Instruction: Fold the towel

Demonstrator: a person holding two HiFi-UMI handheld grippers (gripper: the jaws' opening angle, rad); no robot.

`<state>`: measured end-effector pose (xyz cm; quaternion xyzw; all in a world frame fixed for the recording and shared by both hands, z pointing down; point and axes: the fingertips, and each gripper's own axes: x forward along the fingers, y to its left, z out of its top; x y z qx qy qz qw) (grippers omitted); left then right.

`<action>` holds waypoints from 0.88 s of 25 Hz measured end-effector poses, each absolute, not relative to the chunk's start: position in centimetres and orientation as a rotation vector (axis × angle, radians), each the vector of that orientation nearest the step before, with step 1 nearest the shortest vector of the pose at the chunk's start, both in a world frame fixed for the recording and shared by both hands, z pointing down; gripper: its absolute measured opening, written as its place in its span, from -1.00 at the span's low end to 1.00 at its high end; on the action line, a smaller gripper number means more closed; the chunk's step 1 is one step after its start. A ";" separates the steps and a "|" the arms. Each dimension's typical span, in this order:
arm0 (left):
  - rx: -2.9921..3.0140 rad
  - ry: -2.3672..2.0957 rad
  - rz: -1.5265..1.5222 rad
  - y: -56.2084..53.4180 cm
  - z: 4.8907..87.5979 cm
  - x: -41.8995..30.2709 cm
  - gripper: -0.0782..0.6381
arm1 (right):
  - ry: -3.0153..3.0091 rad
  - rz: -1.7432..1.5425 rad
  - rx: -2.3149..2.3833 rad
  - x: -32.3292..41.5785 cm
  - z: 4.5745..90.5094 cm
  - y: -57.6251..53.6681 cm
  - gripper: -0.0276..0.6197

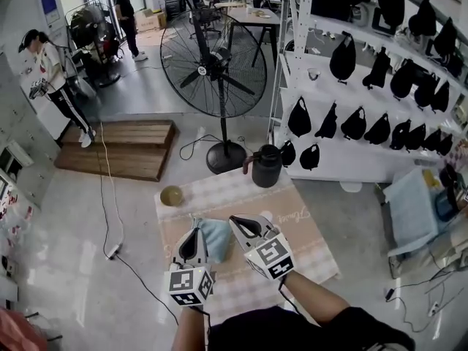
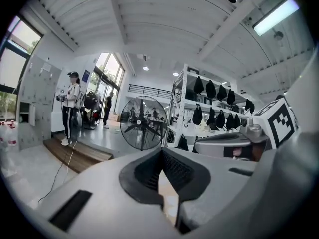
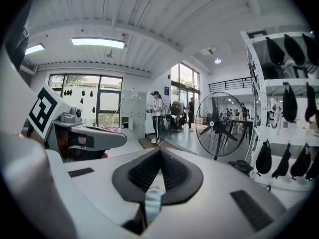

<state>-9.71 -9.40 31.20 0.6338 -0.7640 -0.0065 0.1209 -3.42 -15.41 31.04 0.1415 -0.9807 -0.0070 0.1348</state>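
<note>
The light-blue towel [image 1: 216, 240] hangs above the checked tablecloth [image 1: 300, 229], stretched between my two grippers. My left gripper [image 1: 195, 230] is shut at the towel's left top corner, though the left gripper view shows only closed jaws [image 2: 160, 152] with beige in the gap below them. My right gripper [image 1: 236, 222] is shut on the right top corner. A strip of the blue towel [image 3: 152, 200] shows pinched between its pads in the right gripper view. Both grippers point nearly level, out over the room.
A tan bowl [image 1: 172, 195] and a black jug [image 1: 266, 165] stand at the cloth's far edge. Behind them are a big floor fan [image 1: 213, 63], a white rack of black bags [image 1: 365, 123] and a wooden platform [image 1: 117, 148]. A person [image 1: 53, 75] stands far left.
</note>
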 end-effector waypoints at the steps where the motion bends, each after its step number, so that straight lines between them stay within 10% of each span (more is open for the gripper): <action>1: 1.858 -2.250 -0.031 -9.3 30.3 -9.8 -0.77 | -2.862 -0.031 0.417 -3.4 30.1 -15.4 -0.91; 22: 1.944 -2.424 -0.053 -7.8 23.0 -8.7 -0.77 | -3.002 -0.219 0.596 -0.2 22.2 -16.7 -0.91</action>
